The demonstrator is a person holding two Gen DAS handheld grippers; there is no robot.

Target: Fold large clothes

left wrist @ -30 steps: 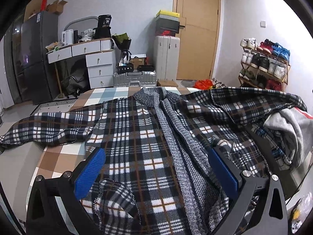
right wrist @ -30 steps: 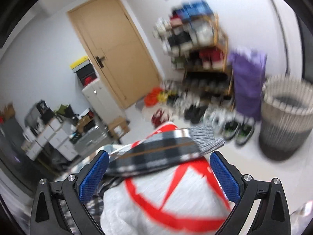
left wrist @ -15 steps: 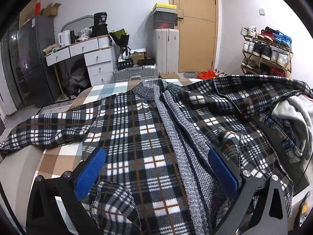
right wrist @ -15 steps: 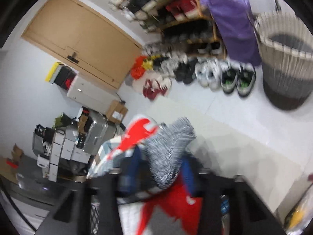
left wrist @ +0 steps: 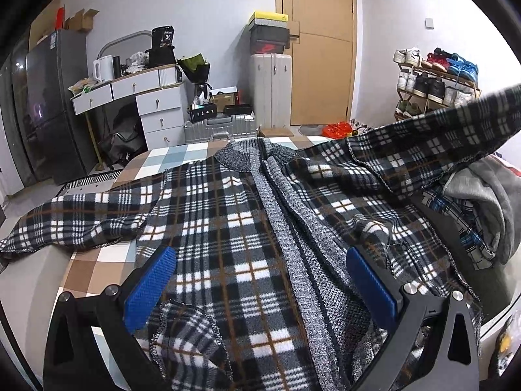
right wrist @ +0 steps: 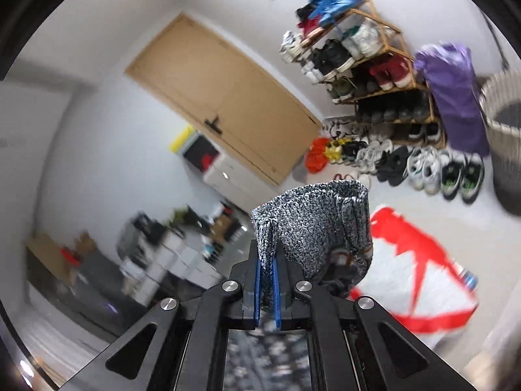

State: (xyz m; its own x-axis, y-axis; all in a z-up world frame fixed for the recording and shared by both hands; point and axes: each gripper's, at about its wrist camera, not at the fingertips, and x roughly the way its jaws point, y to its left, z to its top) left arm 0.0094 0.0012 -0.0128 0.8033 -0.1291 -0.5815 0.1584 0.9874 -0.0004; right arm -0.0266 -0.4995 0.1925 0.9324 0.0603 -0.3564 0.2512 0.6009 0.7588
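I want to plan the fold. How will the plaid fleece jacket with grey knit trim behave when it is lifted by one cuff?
Probably floppy: the plaid fleece jacket sags between the raised sleeve and the bed. The grey knit cuff bunches in the right gripper, so it likely grips well.

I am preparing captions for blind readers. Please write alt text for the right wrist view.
The right gripper is shut on the grey knitted cuff of a garment, held up in front of the camera. Behind it, blurred, are a wooden door, a shoe rack and a woven basket.
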